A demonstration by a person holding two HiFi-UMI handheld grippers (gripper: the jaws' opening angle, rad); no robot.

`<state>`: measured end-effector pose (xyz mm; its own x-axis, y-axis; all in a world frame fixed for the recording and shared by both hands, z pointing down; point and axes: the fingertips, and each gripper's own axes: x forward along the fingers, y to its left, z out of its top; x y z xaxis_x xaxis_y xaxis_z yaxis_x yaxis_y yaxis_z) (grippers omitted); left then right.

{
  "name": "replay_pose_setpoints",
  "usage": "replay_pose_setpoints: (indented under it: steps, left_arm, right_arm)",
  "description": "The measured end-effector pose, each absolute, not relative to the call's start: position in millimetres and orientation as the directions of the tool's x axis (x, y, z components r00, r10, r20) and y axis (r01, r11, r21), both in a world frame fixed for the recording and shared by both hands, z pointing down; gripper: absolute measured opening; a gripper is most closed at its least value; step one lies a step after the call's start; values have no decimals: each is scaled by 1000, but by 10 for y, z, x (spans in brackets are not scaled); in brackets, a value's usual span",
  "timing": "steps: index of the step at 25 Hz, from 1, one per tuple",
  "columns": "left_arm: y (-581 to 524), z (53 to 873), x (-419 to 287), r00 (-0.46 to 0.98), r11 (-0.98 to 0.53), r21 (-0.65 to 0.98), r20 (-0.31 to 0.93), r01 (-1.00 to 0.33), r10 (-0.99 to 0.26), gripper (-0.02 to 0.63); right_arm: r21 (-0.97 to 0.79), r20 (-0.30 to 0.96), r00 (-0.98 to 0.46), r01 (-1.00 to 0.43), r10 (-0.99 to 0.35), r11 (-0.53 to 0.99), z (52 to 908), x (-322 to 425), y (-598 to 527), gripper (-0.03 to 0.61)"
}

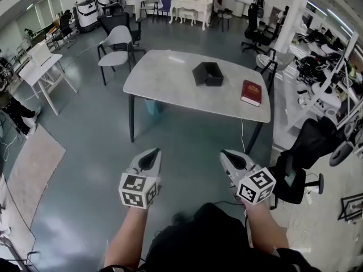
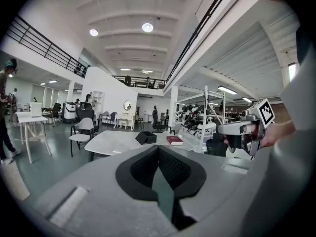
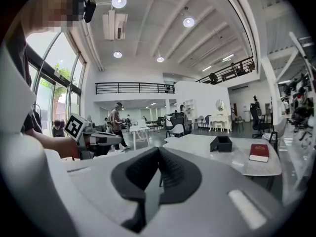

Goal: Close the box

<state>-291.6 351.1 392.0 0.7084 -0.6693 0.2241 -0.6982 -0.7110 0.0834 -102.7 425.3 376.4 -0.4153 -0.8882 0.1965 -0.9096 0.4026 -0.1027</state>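
Note:
A black box (image 1: 207,73) stands open on the grey table (image 1: 164,84), well ahead of me. A flat red box (image 1: 251,92) like a book lies to its right near the table's edge. Both grippers hang over the floor, short of the table and far from the boxes. My left gripper (image 1: 151,155) is shut and holds nothing. My right gripper (image 1: 232,156) is shut and empty too. The left gripper view shows the black box (image 2: 146,137) and the red box (image 2: 174,140) beyond the closed jaws. The right gripper view has the black box (image 3: 221,143) and the red box (image 3: 259,152) to the right.
A grey chair (image 1: 116,44) stands behind the table's left end. A white desk (image 1: 42,67) is at the far left, a black office chair (image 1: 300,152) close on the right. A beige rug (image 1: 31,169) lies on the floor at left. Cluttered racks line the right side.

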Motion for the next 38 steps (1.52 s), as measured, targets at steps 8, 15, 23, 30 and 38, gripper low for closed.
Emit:
replay_pose_setpoints:
  steps: [8, 15, 23, 30, 38]
  left_arm:
    - [3211, 4033, -2738, 698, -705, 76, 254, -705, -670, 11]
    - [2503, 4162, -2282, 671, -684, 68, 287, -726, -684, 11]
    - [1580, 4258, -1549, 653, -670, 80, 334, -738, -680, 11]
    - [1012, 4343, -1029, 628, -654, 72, 373, -753, -683, 11]
    - [713, 4204, -616, 610, -635, 52, 344, -771, -713, 11]
  right_arm:
    - [-177, 199, -394, -915, -897, 363, 3984, -708, 3852, 0]
    - [-227, 214, -433, -894, -876, 386, 4260, -266, 3103, 1]
    - [-248, 245, -473, -874, -846, 417, 4391, 373, 2146, 2]
    - [-263, 261, -503, -858, -824, 441, 4503, 864, 1615, 2]
    - [-218, 271, -566, -824, -779, 523, 4450, 1117, 1437, 2]
